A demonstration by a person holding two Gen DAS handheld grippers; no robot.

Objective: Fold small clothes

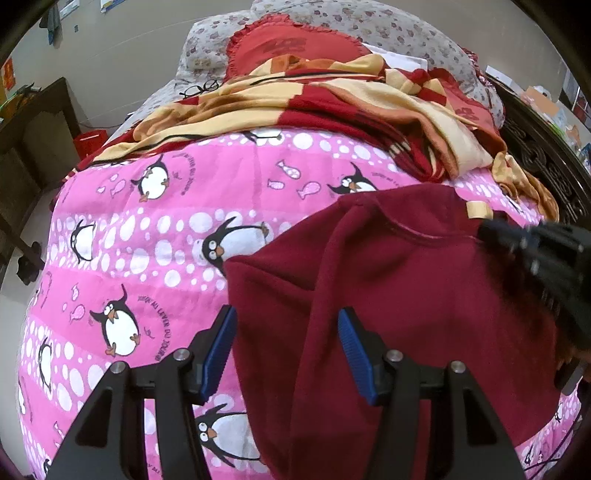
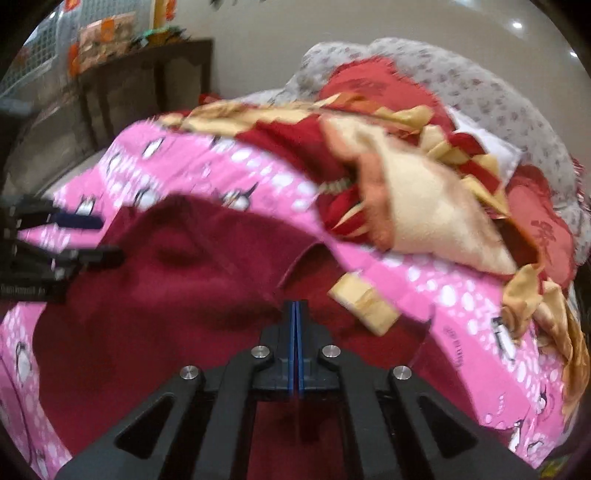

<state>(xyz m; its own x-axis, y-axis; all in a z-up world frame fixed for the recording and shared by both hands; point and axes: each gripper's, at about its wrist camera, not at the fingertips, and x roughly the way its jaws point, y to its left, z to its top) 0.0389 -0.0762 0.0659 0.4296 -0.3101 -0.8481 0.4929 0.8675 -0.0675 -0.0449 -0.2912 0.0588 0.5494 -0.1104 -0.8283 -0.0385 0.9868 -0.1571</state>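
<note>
Garment: a maroon top (image 1: 406, 295) lies spread on the pink quilt (image 1: 147, 229), neck opening toward the blankets, a cream tag (image 1: 479, 209) at the collar's far edge.
Fold: the top's left part is doubled over in a long ridge running down the cloth.
Left gripper (image 1: 288, 325): jaws stand partly apart, blue pads (image 1: 218, 354) facing each other; the top's left edge and fold lie between them, and the pads do not press on it.
Right gripper (image 2: 296, 308): blue pads are together with no gap, tips over the cloth just below the collar; whether cloth is pinched I cannot tell, since the view is blurred.
Quilt writing: penguins and fish with curved print, part reading "AU LEVER DU"; the rest is too small to read.
Tag writing: none legible.
Blanket (image 1: 332, 99): red and cream, bunched beyond the quilt.
Cushion (image 1: 288, 44): red, frilled, bearing a darker motif, against a flowered pillow (image 1: 388, 22).
Glasses (image 1: 199, 88): lying beside the blanket's left end.
</note>
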